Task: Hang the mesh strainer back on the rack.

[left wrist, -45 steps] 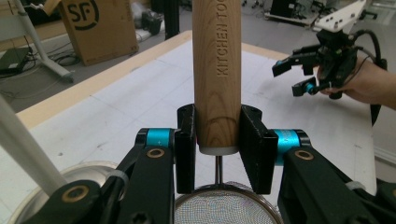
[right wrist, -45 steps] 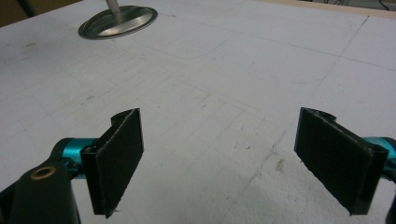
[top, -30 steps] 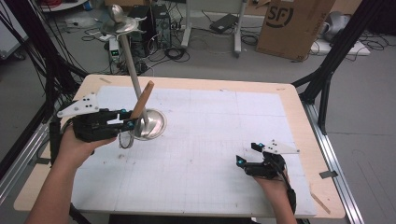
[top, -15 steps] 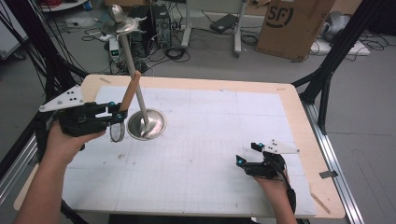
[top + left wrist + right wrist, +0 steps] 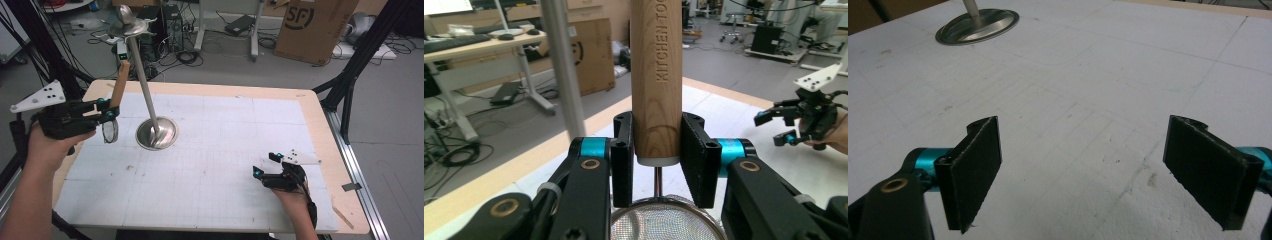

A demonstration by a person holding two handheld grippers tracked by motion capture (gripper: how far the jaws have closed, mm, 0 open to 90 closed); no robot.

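Table: the white gridded mat [image 5: 225, 165] covers most of the wooden top, a bare working surface with the stand toward its far left.
Stand: a round metal base [image 5: 157, 133] with a tall pole [image 5: 141, 70] rising to hooks at the top; my guess is that utensils are meant to hang there, which would explain why the strainer is carried upright beside it.
Strainer: a small mesh strainer with a wooden handle [image 5: 656, 75] (stamped with kitchen lettering), off the mat, just left of the pole; the handle points up and the mesh bowl [image 5: 109, 131] hangs below the jaws.
Left gripper: the left gripper [image 5: 107, 112] is clamped on the lower end of the handle, both pads flat against the wood, probably so the top end stays free.
Right gripper: the right gripper [image 5: 1098, 175] rests low at the near right of the mat, jaws spread wide with nothing between them, well apart from the stand, out of the way.
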